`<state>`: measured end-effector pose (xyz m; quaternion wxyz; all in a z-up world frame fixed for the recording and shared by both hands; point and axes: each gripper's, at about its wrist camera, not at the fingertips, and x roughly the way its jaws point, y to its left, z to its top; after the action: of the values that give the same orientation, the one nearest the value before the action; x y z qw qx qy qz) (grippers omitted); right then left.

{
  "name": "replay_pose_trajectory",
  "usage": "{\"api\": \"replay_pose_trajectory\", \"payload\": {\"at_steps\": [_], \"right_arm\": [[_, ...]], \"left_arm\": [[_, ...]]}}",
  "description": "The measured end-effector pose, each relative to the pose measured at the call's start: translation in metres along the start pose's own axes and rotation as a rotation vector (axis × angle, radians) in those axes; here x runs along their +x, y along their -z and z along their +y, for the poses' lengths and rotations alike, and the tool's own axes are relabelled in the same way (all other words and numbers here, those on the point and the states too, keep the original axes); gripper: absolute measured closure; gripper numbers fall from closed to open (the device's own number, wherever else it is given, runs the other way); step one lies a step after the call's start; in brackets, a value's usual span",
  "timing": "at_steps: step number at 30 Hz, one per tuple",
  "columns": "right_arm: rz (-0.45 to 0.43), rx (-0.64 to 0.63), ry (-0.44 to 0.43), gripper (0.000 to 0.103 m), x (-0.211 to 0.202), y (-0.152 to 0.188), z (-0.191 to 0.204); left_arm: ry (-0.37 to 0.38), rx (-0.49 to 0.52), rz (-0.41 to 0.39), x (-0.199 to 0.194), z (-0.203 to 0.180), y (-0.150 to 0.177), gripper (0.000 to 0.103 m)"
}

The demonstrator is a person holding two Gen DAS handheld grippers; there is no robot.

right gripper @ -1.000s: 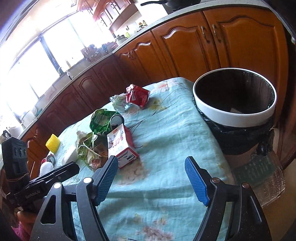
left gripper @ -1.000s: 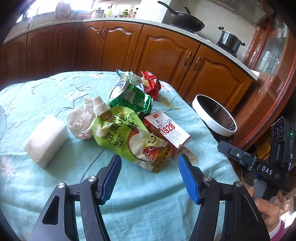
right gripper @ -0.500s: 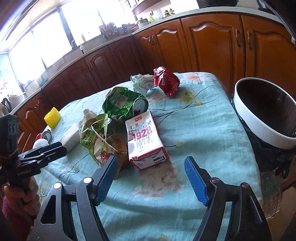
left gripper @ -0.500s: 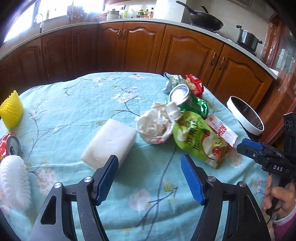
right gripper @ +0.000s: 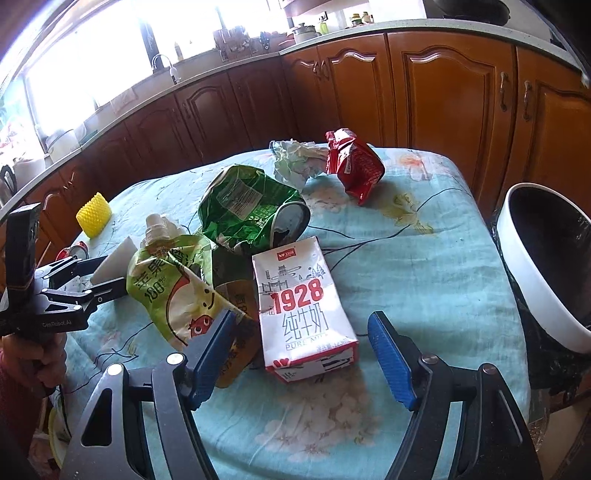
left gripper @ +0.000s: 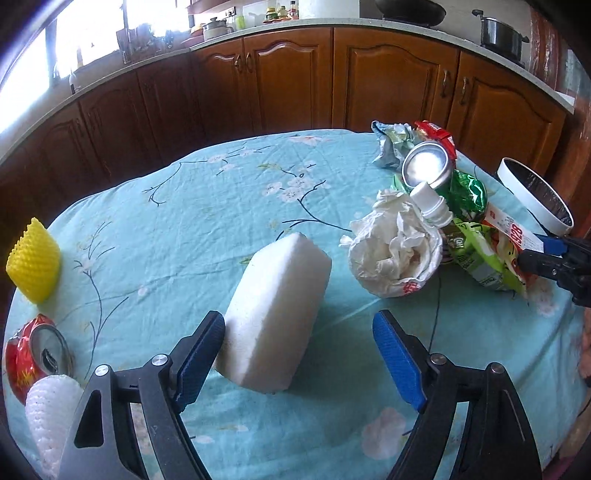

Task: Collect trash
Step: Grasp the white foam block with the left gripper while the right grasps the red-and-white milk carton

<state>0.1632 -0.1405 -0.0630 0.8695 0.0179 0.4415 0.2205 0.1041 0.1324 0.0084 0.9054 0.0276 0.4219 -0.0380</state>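
The left gripper (left gripper: 298, 350) gapes wide around the white rectangular foam block (left gripper: 275, 314); the right gripper (right gripper: 300, 351), equally spread and empty, frames the red-and-white milk carton (right gripper: 304, 308).

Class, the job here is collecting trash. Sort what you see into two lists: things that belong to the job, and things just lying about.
Belongs to the job:
milk carton
juice pouch
green wrapper
red wrapper
crumpled tissue
crushed red can
trash bin

Just lying about:
white sponge
yellow scrubber
pot
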Motion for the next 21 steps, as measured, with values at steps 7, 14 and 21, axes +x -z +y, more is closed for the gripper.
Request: {"api": "replay_pose_trajectory", "payload": {"at_steps": [7,14,21], "right_arm": [[-0.005,0.025,0.000,0.052,-0.002,0.001,-0.005],[-0.044,0.091,-0.014,0.053,-0.020,0.009,-0.015],[-0.086,0.137,0.001,0.053,-0.045,0.016,-0.029]], "left_arm": [[-0.057,-0.051,0.002,0.009,0.010,0.001,0.055],[0.059,-0.168,-0.038,-0.015,0.023,-0.001,0.071],[0.185,-0.085,-0.132,-0.056,-0.033,-0.009,0.071]]}}
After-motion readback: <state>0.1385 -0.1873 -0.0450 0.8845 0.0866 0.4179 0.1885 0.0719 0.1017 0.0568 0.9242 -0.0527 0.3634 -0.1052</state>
